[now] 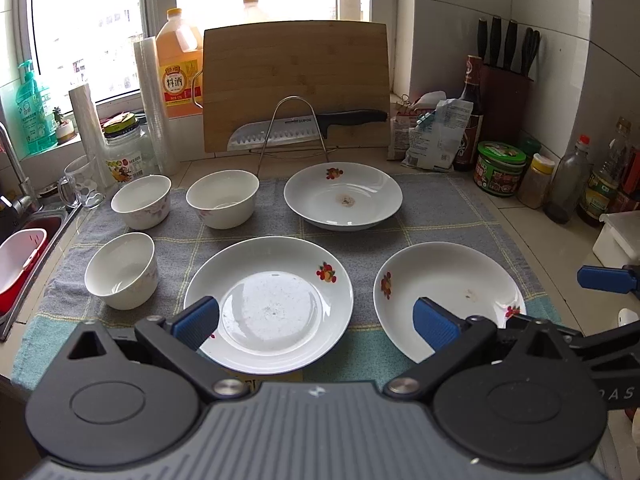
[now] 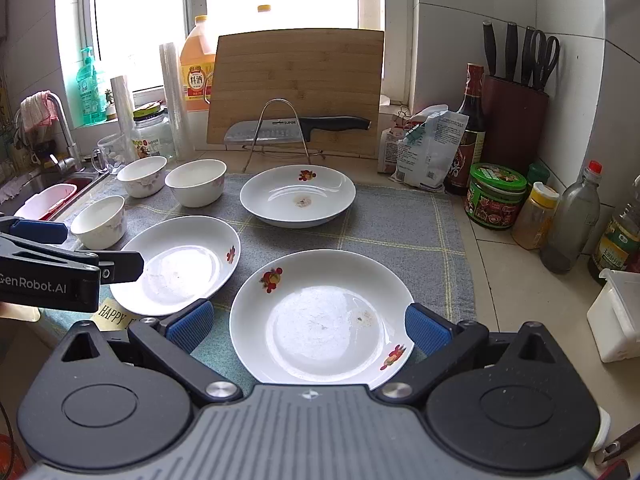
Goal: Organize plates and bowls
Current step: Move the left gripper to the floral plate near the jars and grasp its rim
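Three white plates with fruit prints lie apart on a grey checked cloth (image 1: 440, 216): a near-left plate (image 1: 268, 304), a near-right plate (image 1: 448, 296) and a far plate (image 1: 343, 195). Three white bowls stand upright at the left: (image 1: 120, 270), (image 1: 141, 201), (image 1: 223, 198). My left gripper (image 1: 316, 320) hangs open over the near-left plate's front rim, holding nothing. In the right wrist view my right gripper (image 2: 308, 326) is open above the near-right plate (image 2: 320, 316), empty. The left gripper (image 2: 72, 264) shows at that view's left edge, beside the near-left plate (image 2: 180, 264).
A bamboo cutting board (image 1: 296, 84) leans at the back with a knife (image 1: 308, 128) on a wire rack. Bottles and jars (image 1: 500, 168), a knife block (image 1: 506, 96) and a white box (image 1: 620, 240) line the right. A sink (image 1: 24, 252), a glass mug (image 1: 82, 188) and jugs are at left.
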Demonstrator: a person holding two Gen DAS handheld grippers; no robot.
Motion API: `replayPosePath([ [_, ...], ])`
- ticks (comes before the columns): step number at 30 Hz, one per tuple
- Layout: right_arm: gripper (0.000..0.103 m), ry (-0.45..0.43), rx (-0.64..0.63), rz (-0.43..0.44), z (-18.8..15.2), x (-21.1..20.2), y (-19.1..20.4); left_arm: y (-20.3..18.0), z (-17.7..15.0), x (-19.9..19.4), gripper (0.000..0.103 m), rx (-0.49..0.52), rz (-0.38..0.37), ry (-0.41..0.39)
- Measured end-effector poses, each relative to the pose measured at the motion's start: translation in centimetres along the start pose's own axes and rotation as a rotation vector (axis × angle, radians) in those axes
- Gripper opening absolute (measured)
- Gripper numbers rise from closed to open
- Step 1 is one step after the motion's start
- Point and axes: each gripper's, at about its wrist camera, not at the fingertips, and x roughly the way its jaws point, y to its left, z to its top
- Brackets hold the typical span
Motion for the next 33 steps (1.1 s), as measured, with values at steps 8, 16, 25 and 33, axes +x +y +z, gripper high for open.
replayPosePath([
  [8, 0.103, -0.006, -0.002, 0.004, -2.1, -0.1, -2.3, -0.5, 0.7, 1.3, 0.102, -0.007, -0.064, 0.010],
  [16, 0.103, 0.042, -0.003, 0.022, -5.1, 1.9, -3.2, -1.7, 0.9, 3.5, 0.102, 0.012, -0.191, 0.061],
  [25, 0.103, 0.114, -0.007, 0.008, -7.2, 5.7, -3.4, -2.7, 2.0, 6.4, 0.102, 0.113, -0.249, 0.076],
  [33, 0.103, 0.156, -0.021, -0.001, -7.5, 8.5, -2.9, -3.1, 3.4, 9.5, 0.102, 0.166, -0.313, 0.098],
])
